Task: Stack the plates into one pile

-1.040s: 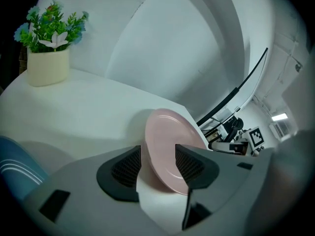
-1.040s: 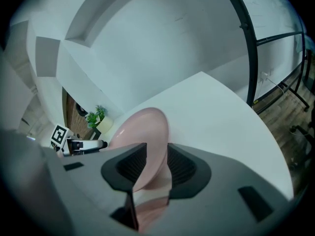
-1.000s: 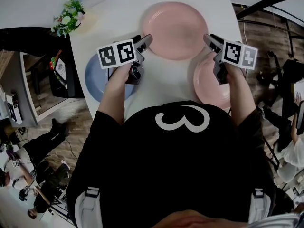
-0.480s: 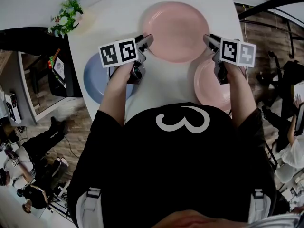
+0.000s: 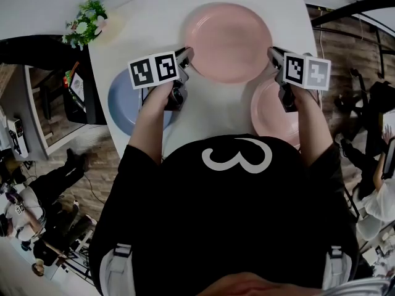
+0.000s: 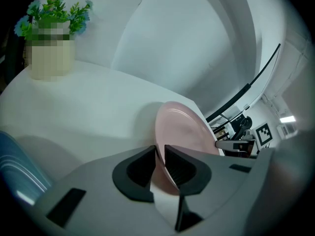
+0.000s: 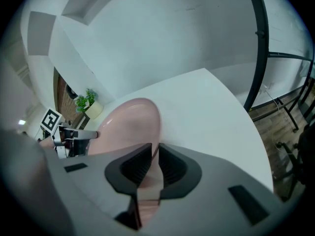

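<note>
**A:** Where is the plate being handled?

**B:** A round pink plate (image 5: 228,39) shows at the upper middle of the head view, against a white table (image 5: 154,23).

**A:** And the two tools?

**B:** The left gripper (image 5: 185,55) has just been closing its jaws, which now pinch the plate's left rim. The right gripper (image 5: 272,54) has just closed likewise and pinches the right rim.

**A:** Any other plates?

**B:** A round blue plate (image 5: 120,103) lies at the left edge of the table. A second pink plate (image 5: 271,113) lies at the right. A potted green plant (image 5: 89,20) stands at the upper left.
</note>
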A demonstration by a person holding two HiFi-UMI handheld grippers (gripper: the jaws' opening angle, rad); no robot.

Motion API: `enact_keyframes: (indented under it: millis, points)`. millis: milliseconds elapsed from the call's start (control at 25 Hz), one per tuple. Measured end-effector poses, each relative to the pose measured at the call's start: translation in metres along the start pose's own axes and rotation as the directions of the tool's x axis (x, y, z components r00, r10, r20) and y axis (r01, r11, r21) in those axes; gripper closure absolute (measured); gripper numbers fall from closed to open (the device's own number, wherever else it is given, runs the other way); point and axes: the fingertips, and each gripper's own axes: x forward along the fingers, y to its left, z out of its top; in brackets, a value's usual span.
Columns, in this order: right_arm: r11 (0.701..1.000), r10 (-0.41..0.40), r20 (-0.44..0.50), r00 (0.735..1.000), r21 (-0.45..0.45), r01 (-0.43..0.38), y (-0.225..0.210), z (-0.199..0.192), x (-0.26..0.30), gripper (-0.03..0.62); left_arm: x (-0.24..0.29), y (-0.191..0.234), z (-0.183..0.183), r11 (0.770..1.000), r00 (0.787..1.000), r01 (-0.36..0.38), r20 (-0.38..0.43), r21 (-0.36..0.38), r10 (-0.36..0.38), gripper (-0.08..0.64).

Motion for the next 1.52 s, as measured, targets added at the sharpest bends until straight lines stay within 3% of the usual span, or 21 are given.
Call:
enact_keyframes:
  millis: [400,640,1000,1520]
  points:
    - [1.000,0.002,-0.026,1.000,0.001,-0.002,-0.003,0.000,0.001,0.537,0.003,0.001,0.000,0.999,1.000,-0.009,0.005,-0.032,0.009,0.494]
    - [0.998,0.002,-0.004,1.000,0.064,-0.001,0.000,-0.003,0.000,0.547,-0.003,0.000,-0.003,0.998,1.000,0.003,-0.007,-0.066,-0.003,0.505]
    - [0.994,0.010,0.039,0.999,0.109,-0.014,0.008,-0.007,-0.009,0.548,-0.018,-0.005,0.007,0.998,1.000,0.000,0.017,-0.059,0.001,0.511]
    - [0.994,-0.003,0.144,0.990,0.105,-0.012,0.033,-0.010,-0.060,0.549,-0.060,-0.033,0.007,0.998,0.997,0.056,0.061,-0.010,-0.055,0.511]
